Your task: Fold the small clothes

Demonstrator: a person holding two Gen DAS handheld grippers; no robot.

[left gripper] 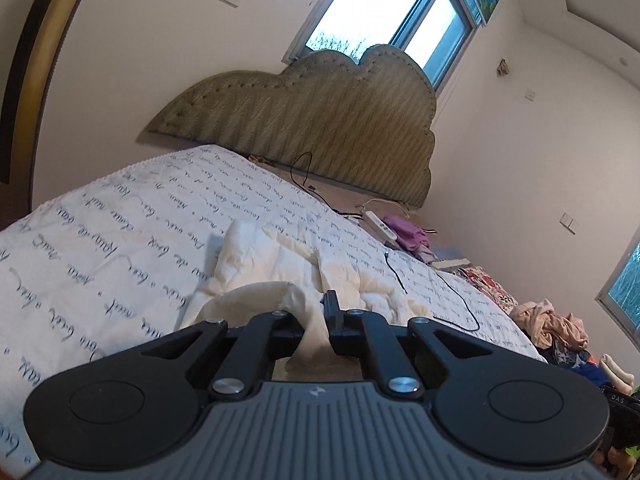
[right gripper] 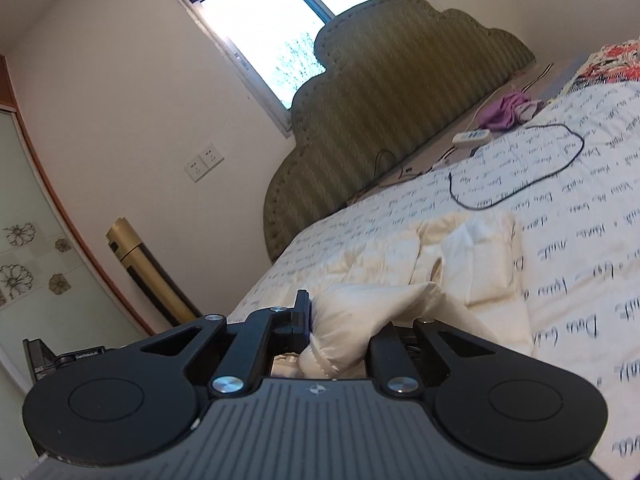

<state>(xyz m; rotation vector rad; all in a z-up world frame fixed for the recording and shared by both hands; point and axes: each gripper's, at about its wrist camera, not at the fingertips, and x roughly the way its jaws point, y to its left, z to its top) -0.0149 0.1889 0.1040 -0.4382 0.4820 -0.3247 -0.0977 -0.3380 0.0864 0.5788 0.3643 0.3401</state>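
Garment: your cream padded garment (left gripper: 276,264) lies on the bed (left gripper: 120,232), on the script-printed quilt, between you and the headboard (left gripper: 320,128). Most of it rests rumpled on the quilt; the near edge is lifted off the bed in your two grippers.

Progress: as far as these views show, you are early in a fold. The far part looks partly doubled over, with puffy sections lying on each other, but no neat flat packet is there yet. I cannot tell how many folds are already in.

Left to do: by my reading, you need to carry the lifted edge over toward the headboard, lay it down on the rest, then smooth and square it.

Left gripper: your left gripper (left gripper: 314,320) is clenched tight on a thin pinch of the garment's near edge; the cloth bunches up between the fingers and drapes back onto the bed.

Right gripper: your right gripper (right gripper: 340,332) grasps a thicker, puffy roll of the same garment (right gripper: 452,256); the jaws stand only slightly apart, filled by the padding.

Other things: a black cable (right gripper: 520,168) lies on the quilt nearer the headboard than the garment, clear of it. A purple cloth (right gripper: 504,110) and a white power strip (right gripper: 472,136) sit just in front of the headboard.
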